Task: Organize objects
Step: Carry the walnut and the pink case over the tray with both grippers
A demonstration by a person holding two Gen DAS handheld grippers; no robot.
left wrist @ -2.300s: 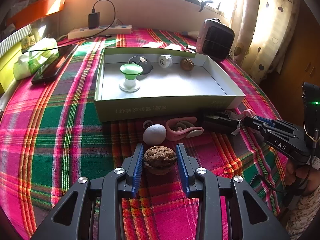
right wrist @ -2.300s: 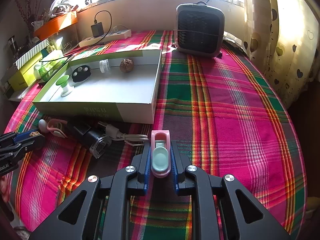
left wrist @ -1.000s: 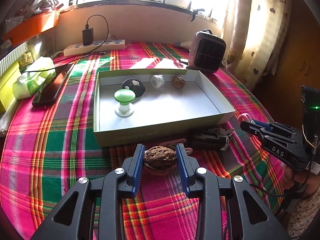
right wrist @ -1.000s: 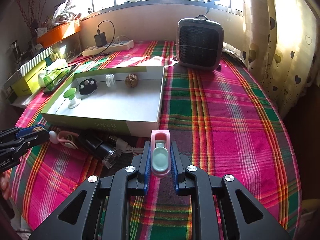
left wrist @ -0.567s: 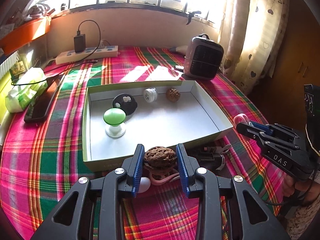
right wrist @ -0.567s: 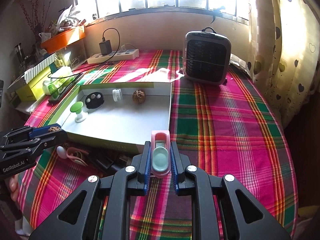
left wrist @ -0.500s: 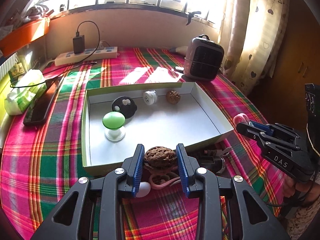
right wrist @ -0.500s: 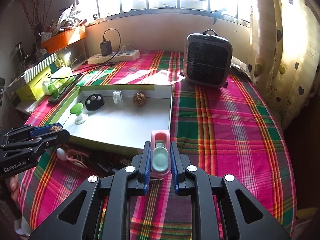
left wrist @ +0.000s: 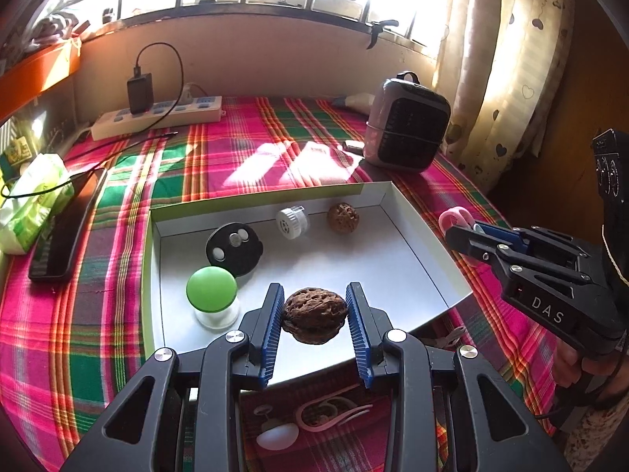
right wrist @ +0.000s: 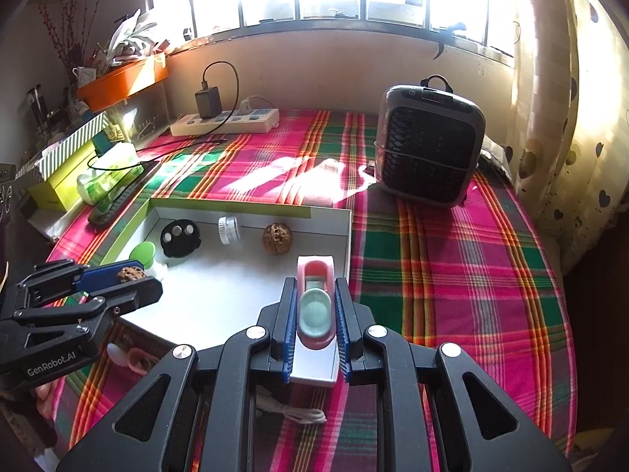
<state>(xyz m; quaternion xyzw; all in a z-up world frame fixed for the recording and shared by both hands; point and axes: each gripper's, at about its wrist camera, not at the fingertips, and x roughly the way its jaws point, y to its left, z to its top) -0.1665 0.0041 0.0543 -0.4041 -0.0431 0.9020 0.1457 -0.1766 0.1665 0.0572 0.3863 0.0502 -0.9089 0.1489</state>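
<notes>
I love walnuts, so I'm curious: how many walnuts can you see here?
2: one walnut is clamped in the left gripper above the box; the other walnut lies inside by the far wall. Others may be hidden.

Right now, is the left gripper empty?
No, the left gripper is clamped on a walnut, held above the near edge of the white box.

in tray: walnut far right, cap left of it | heater behind tray | power strip far left
</notes>
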